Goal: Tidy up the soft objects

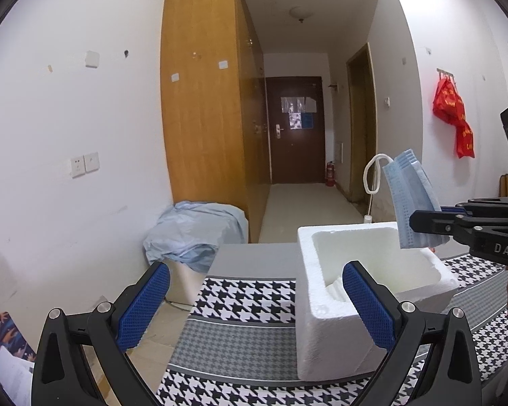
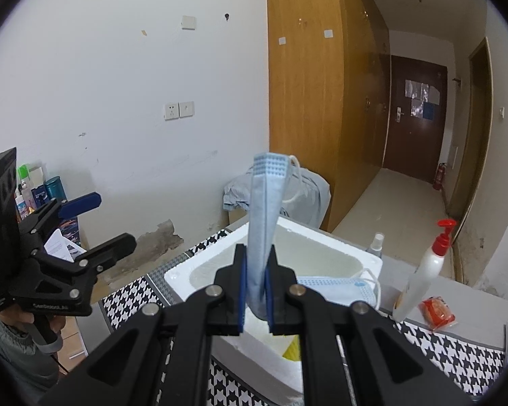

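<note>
Table (image 1: pixel 240 314): covered by a black-and-white houndstooth cloth with grey bands; it carries the box, the bottles and a packet.
Foam box (image 1: pixel 325 318): white, open at the top, standing on the table near its far edge. In the left wrist view it lies directly ahead of the left gripper and slightly to the right.
Left gripper (image 1: pixel 255 308): released. The blue pads stand wide apart with nothing between them. In the right wrist view it (image 2: pixel 101 220) sits off the left edge of the table, held by a hand (image 2: pixel 27 321).
Right gripper (image 2: pixel 254 286): clenched on the lower end of a face mask, above the near wall of the box. In the left wrist view it (image 1: pixel 420 221) enters from the right.
Held mask (image 2: pixel 264 223): light blue, folded lengthwise. Long axis is close to upright, leaning slightly. The pleated free end points up; the lower end sits between the pads. In the left wrist view the mask (image 1: pixel 409 199) hangs over the far right corner of the box.
Ear loop (image 1: pixel 372 176): white, looping out from the top end of the held mask.
Second mask (image 2: pixel 342 289): light blue, lying flat inside the box against its right wall, ear loop over the rim.
Pump bottle (image 2: pixel 423 270): white with a red pump, tilted, on the table just to the right of the box.
Spray bottle (image 2: pixel 376 245): small, clear, behind the right corner of the box.
Red packet (image 2: pixel 437 309): on the table, just beside the pump bottle's base.
</note>
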